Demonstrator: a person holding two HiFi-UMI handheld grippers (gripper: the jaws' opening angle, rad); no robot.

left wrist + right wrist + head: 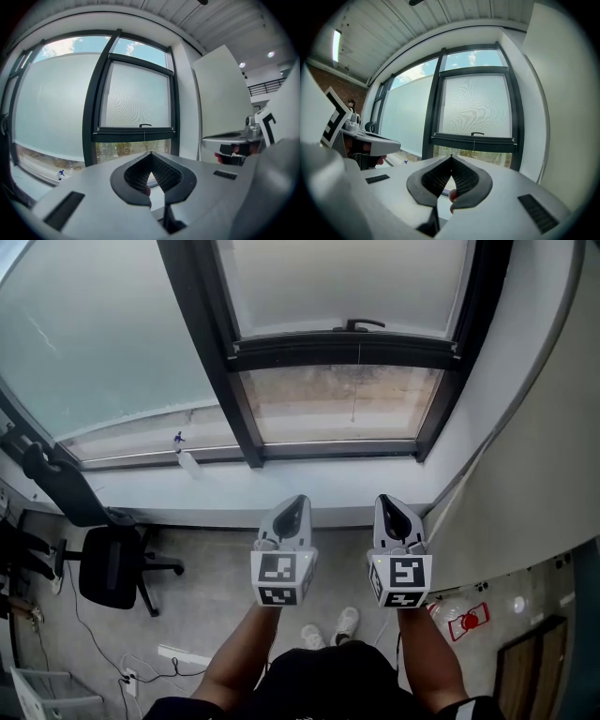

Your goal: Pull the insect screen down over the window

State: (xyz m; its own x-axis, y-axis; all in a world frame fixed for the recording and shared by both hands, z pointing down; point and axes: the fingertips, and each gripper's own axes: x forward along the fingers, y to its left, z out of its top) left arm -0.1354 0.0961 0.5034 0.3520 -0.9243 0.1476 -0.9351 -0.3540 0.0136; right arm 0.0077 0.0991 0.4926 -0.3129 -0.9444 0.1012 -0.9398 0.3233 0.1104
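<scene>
Ahead of both pairs of jaws and well apart from them stood one window (208,357) with a dark frame. One insect screen (477,105) covered most of its opening. The single bottom bar (347,351) of the screen hung above the jaw tips, and it carried one small dark handle (364,324) at its middle. Under the bar, one strip of glass (342,401) was not covered. The left gripper (151,153) had its jaws pressed together with nothing between them. The right gripper (451,156) showed the same, closed and empty. The two grippers were side by side, both pointing at the window. To the left of the left jaws, one spray bottle (186,457) stood on the sill (309,488). Below them, on the floor (225,568), were one office chair (112,566) and two shoes (347,620).
</scene>
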